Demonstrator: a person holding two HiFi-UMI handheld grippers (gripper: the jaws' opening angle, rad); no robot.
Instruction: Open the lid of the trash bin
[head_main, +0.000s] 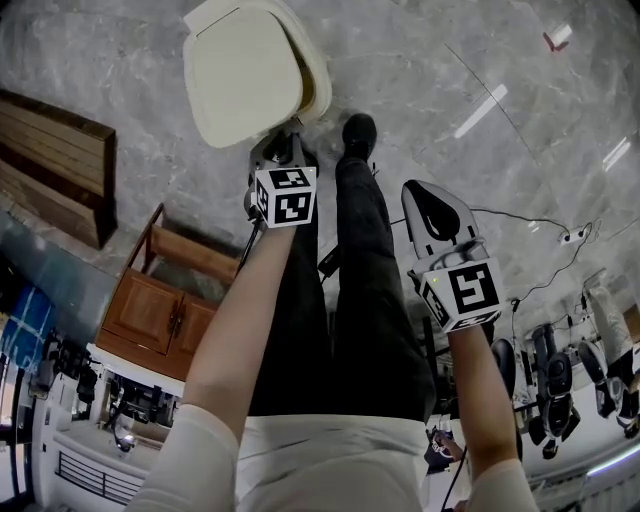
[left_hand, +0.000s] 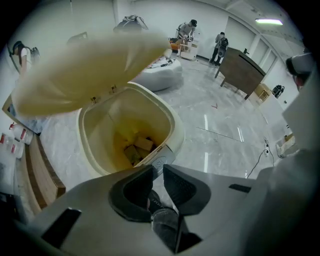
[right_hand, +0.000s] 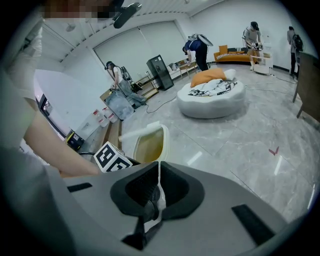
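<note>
Cream trash bin (head_main: 322, 88) on the grey marble floor (head_main: 450, 60), its lid (head_main: 245, 75) raised.
The left gripper (left_hand: 157, 169) hangs just over the bin's front edge, jaws a narrow gap apart, holding nothing. A black shoe (head_main: 358, 135) is just beside the bin. The right gripper (right_hand: 159, 169) is further back, jaws pressed together, empty.

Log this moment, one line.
lid: raised | trash bin: open, rubbish inside | left tool: at bin front, slightly apart, empty | right tool: shut, empty
</note>
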